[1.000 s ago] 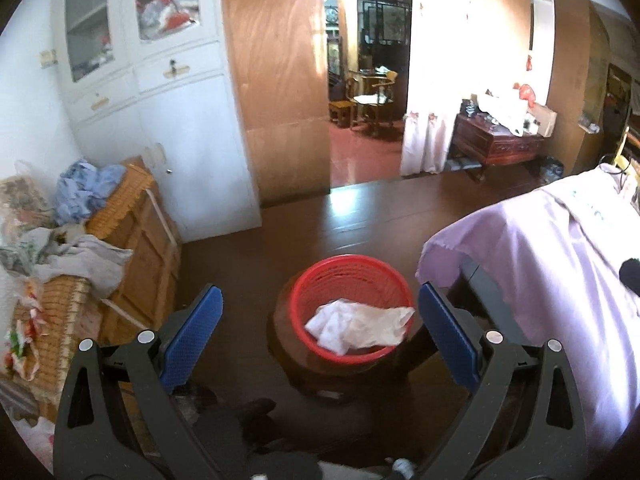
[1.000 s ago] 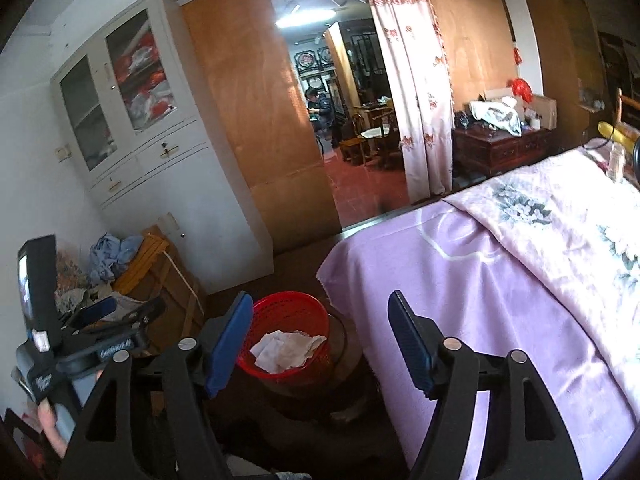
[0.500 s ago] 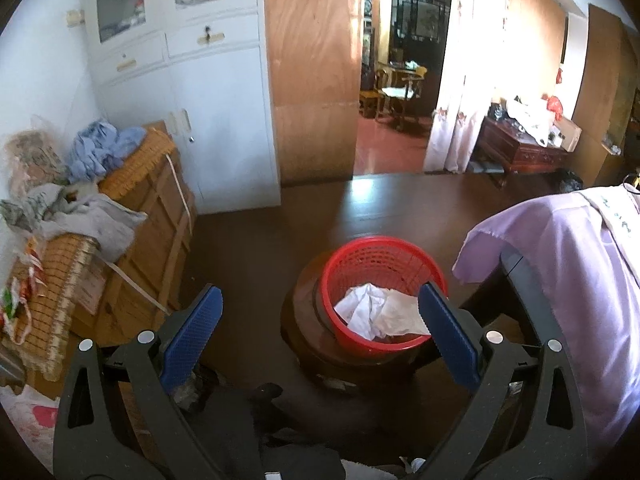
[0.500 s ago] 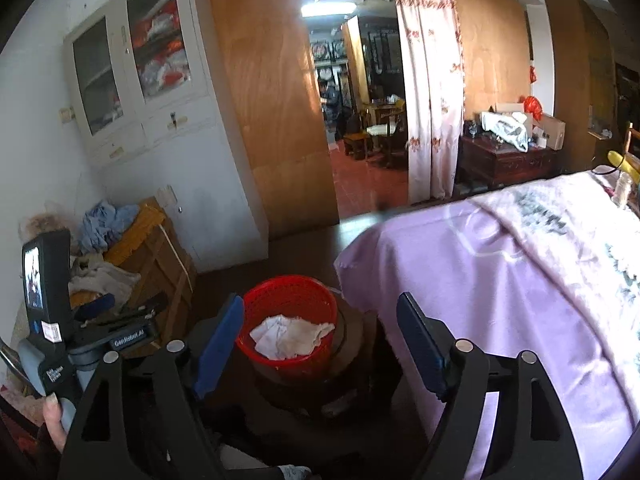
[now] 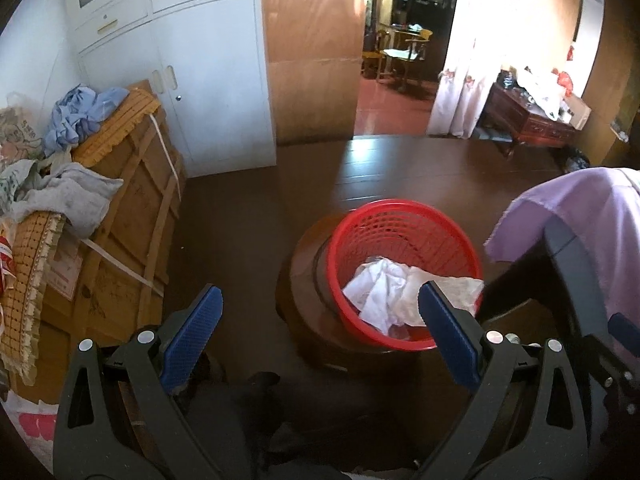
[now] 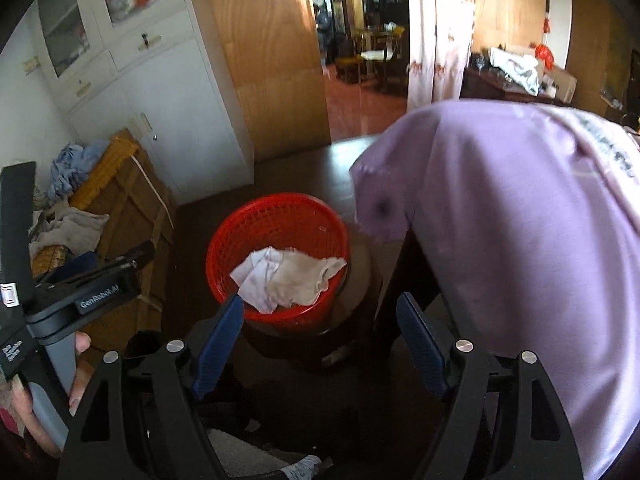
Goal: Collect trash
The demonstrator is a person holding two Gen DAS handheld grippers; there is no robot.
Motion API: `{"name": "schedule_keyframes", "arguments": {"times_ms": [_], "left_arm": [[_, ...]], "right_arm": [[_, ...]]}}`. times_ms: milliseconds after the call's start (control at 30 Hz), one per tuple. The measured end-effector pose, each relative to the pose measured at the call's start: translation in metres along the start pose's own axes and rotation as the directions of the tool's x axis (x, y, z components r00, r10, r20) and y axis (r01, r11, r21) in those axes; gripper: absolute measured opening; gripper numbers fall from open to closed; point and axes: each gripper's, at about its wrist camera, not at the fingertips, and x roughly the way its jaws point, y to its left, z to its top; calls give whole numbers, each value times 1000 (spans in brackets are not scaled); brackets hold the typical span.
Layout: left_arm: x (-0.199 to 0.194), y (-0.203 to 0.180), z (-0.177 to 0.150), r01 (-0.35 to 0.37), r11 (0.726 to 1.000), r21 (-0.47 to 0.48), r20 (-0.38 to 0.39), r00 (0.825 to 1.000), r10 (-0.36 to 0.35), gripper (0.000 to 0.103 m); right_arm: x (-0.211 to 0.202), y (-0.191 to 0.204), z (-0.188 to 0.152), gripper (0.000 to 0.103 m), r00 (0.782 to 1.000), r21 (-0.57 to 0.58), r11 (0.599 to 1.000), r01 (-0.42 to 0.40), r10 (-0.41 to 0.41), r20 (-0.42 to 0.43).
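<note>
Both views have closed in on the red basket (image 5: 404, 268); left gripper (image 5: 320, 344) and right gripper (image 6: 320, 344), jaws apart and empty, perhaps approaching its crumpled paper (image 6: 288, 276).

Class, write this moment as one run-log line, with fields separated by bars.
left gripper open, empty | right gripper open, empty | crumpled paper in red basket | basket on dark stool

Dark wood floor (image 5: 248, 216); white cabinet (image 5: 192, 80) left; lilac-covered bed (image 6: 520, 220) right; sunlit doorway (image 5: 396, 60).
</note>
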Motion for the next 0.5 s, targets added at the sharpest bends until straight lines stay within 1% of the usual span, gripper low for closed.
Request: {"name": "schedule_keyframes", "arguments": {"times_ms": [233, 500], "left_arm": [[6, -4, -1, -24, 999, 21, -5, 1000, 24, 95], [4, -9, 0, -39, 999, 31, -6, 999, 39, 95]], "right_arm": [[22, 12, 4, 77, 999, -30, 1000, -6, 4, -41], [30, 1, 0, 77, 997, -4, 1000, -15, 14, -74]]}}
